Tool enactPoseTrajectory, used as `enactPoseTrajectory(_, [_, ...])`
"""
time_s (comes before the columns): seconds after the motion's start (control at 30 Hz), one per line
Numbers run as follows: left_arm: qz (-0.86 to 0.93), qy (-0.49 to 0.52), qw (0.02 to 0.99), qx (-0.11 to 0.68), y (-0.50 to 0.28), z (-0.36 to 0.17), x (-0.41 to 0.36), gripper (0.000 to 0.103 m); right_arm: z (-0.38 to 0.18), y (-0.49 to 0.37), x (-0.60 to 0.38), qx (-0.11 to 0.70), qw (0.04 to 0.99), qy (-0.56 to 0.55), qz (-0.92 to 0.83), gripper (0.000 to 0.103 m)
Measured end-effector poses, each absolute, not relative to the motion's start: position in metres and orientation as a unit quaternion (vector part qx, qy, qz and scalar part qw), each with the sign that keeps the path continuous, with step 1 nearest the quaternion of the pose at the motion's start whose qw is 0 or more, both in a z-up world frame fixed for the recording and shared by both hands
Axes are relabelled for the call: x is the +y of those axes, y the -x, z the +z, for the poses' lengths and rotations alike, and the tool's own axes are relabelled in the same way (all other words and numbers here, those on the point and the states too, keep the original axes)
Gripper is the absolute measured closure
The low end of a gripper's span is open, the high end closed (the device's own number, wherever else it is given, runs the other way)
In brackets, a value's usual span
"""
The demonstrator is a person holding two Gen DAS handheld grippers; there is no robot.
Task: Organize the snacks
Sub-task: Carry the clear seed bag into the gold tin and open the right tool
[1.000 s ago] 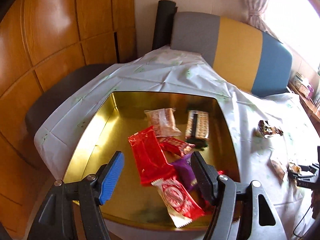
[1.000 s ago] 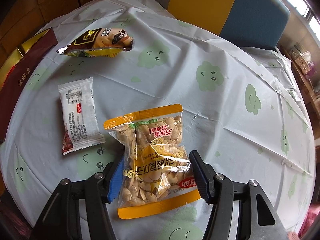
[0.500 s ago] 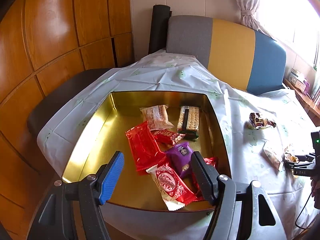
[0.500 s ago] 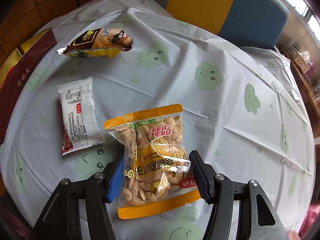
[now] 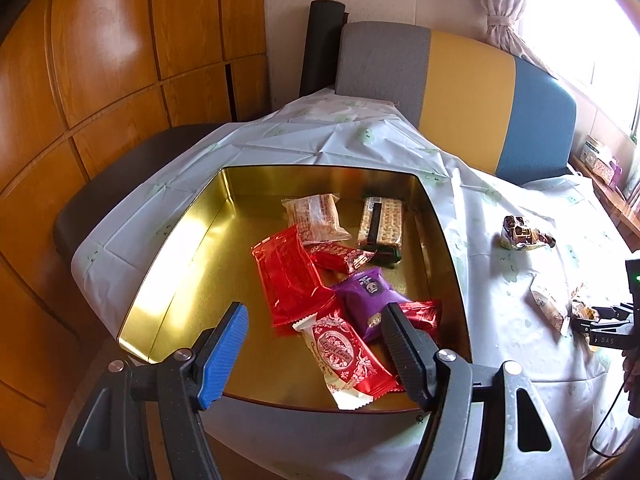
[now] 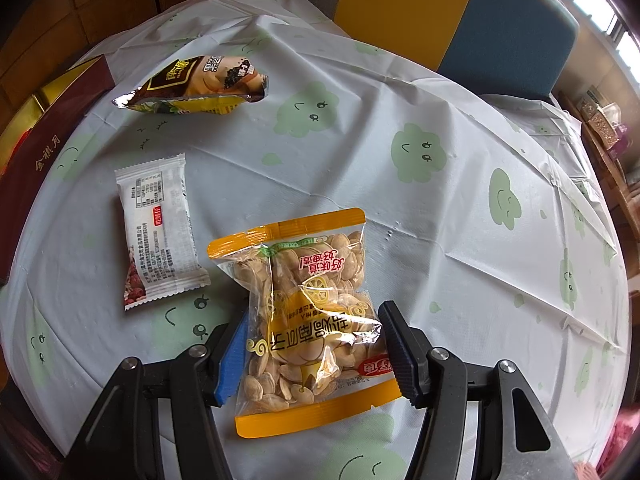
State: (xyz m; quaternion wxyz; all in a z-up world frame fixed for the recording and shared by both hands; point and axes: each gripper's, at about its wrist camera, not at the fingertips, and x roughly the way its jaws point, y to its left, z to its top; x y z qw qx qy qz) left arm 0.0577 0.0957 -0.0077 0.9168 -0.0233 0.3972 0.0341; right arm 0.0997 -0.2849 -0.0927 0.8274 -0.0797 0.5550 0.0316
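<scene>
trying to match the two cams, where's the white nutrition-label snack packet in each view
Left wrist view: white packet at far right, on the tablecloth, beyond the gold tin.
Right wrist view: white packet left of centre, beside the seed bag.
Shared landmark: the brown sesame packet.

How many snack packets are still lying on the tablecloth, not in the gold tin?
3: an orange-edged clear seed bag between the right gripper fingers, a white wrapped bar left of it, a crumpled brown-yellow packet farther back. Others may be hidden.
</scene>
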Motion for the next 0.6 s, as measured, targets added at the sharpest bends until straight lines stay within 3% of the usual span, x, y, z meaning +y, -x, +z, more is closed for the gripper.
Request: enactPoseTrajectory(0.6, [0.050, 0.041, 0.913, 0.402, -0.057, -0.012, 0.114, 0.033, -0.089, -0.100, -0.290, 0.557, 0.828, 0.055, 0.025, 0.043])
